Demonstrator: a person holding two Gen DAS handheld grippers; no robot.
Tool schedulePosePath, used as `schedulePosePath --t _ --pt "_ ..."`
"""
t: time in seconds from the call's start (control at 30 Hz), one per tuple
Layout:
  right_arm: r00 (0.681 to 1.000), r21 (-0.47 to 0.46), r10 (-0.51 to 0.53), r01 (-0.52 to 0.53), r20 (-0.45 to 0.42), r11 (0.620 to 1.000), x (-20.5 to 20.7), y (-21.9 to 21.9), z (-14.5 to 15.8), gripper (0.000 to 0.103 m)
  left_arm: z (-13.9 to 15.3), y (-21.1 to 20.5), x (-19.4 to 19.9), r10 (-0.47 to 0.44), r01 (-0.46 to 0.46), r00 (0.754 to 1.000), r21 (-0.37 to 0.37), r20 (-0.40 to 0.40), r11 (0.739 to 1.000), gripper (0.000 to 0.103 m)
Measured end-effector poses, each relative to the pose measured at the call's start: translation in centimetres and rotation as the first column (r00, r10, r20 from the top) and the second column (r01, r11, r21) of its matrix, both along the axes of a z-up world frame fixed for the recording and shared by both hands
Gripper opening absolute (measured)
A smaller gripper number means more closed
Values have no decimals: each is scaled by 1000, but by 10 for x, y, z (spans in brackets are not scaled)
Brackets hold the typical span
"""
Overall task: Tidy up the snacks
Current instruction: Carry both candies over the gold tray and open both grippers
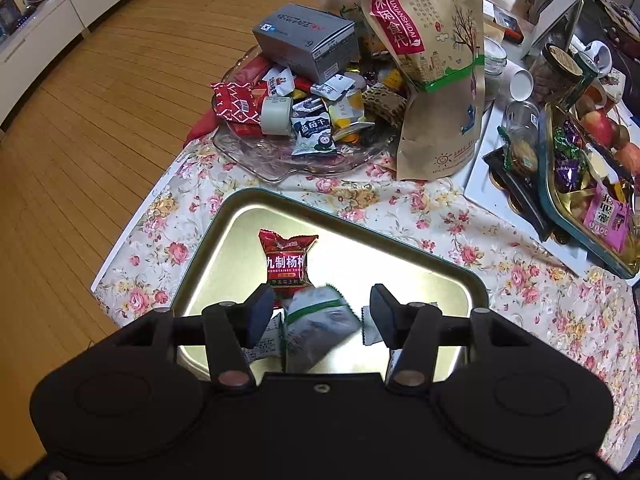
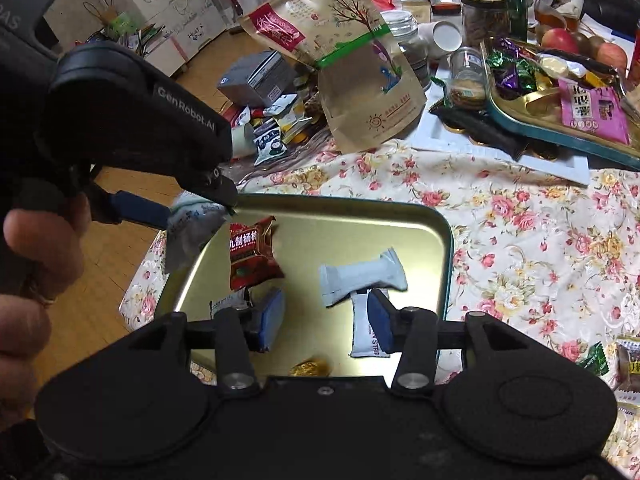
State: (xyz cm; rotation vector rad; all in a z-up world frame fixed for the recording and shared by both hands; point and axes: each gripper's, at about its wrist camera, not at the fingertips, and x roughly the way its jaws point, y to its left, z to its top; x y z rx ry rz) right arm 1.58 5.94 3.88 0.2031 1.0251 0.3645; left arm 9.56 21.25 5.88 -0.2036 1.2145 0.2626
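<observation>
Left hand-held gripper (image 1: 318, 312): jaws spread above the tin's near-left corner, pads clear of a blurred grey-and-green packet (image 1: 320, 324) between them; in the right wrist view the packet hangs at the fingertips.
Right hand-held gripper (image 2: 326, 316): jaws apart over the tin's near edge, gripping nothing; the right pad lies over a white strip sachet (image 2: 366, 334).
Snacks in tin: a red plum packet (image 2: 250, 256) with white characters, a pale twisted-end wrapper (image 2: 362, 276), a gold foil sweet (image 2: 310, 368).
Tin (image 2: 420, 216): shallow, gold inside, dark green rim, on the floral tabletop (image 2: 520, 240).
Hand (image 2: 28, 264): bare fingers at the left edge, wrapped round the left tool's handle.
Far side: glass dish (image 1: 256, 160) heaped with sweets, tall kraft pouch (image 1: 436, 80).
</observation>
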Motion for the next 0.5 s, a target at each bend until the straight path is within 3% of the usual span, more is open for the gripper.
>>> schedulePosePath --t 0.2,0.33,0.5 --pt "999 -47 -47 48 22 998 2 -9 -2 49 -4 -6 1 -20 19 1000 -23 -20 1000 59" --pt "996 -24 -78 79 34 997 5 -22 0 49 -6 -9 1 -20 19 1000 -13 -24 1000 59" --pt "979 -41 -160 167 128 985 2 -34 6 49 -5 -18 1 -26 26 1000 17 -15 1000 59"
